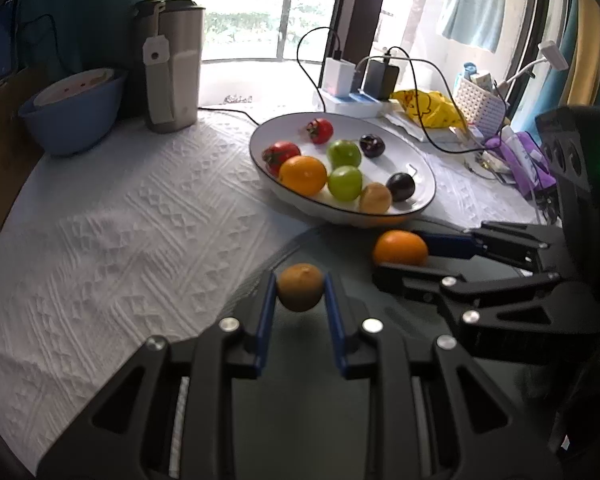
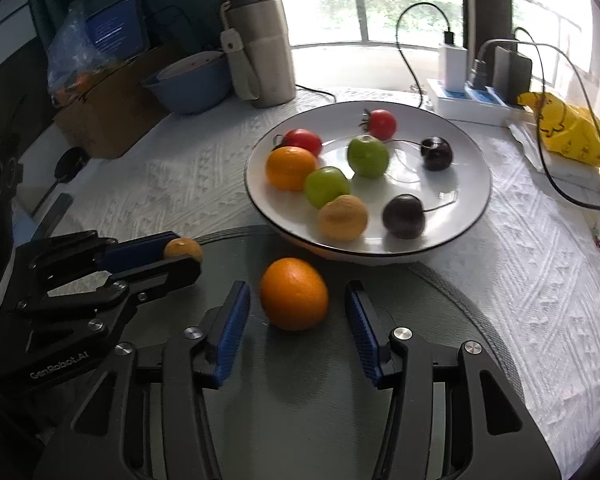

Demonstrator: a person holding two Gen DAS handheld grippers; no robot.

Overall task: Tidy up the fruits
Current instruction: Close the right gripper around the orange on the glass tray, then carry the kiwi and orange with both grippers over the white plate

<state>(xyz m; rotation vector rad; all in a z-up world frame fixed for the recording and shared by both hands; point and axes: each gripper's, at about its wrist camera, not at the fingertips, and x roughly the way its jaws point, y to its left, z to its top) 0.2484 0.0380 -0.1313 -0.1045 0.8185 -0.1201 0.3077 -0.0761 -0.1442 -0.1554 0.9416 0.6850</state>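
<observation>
Left tongs [image 1: 300,288] clamped on brownish fruit [image 1: 300,286], right tongs [image 2: 296,300] apart around orange [image 2: 294,294], clearance visible only from right wrist

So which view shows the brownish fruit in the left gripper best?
The left wrist view: the brownish fruit sits centred, clamped between the left gripper's blue pads. In the right wrist view only its top shows, mostly hidden behind that gripper's finger at the left edge.

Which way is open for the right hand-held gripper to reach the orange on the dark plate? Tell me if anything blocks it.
Probably yes, straight ahead: the right hand-held gripper stands open with the orange between its pads, untouched. The white plate lies beyond; the left hand-held gripper, holding a small brownish fruit, stays aside.
</observation>
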